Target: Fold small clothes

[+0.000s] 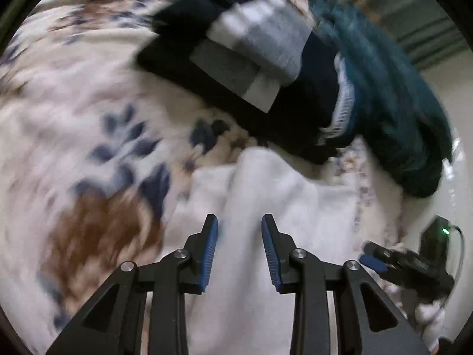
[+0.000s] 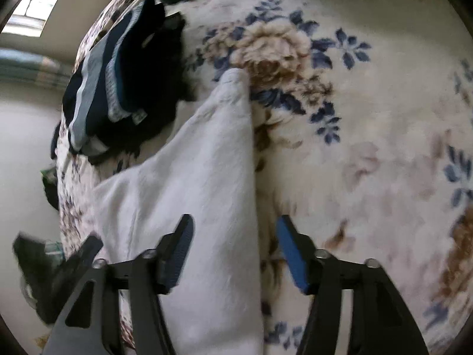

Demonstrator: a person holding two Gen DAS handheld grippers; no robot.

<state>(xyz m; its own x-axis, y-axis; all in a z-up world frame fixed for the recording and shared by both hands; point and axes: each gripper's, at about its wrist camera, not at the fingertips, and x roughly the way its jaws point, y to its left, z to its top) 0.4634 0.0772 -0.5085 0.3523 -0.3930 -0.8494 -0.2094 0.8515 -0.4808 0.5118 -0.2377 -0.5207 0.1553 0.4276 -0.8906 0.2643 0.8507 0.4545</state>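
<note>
Blur smears both views, so fine detail on the flowered blanket [image 2: 369,118] is hard to read. The white garment [image 2: 201,183] lies flat on that blanket, its near end cut off at the bottom of both frames.

The left gripper [image 1: 239,224] hangs over the white garment with its jaws parted a little and nothing between the pads. The right gripper [image 2: 233,227] stands wider apart, straddling the garment's right edge, pads clear of the cloth, gripping nothing.

Beyond the white garment sits a folded pile of dark clothes [image 1: 236,68] with grey and white bands. Only the left wrist view shows the teal woolly piece [image 1: 399,103] clearly, lying against that pile; the right wrist view shows only a dark scrap at its top edge.
</note>
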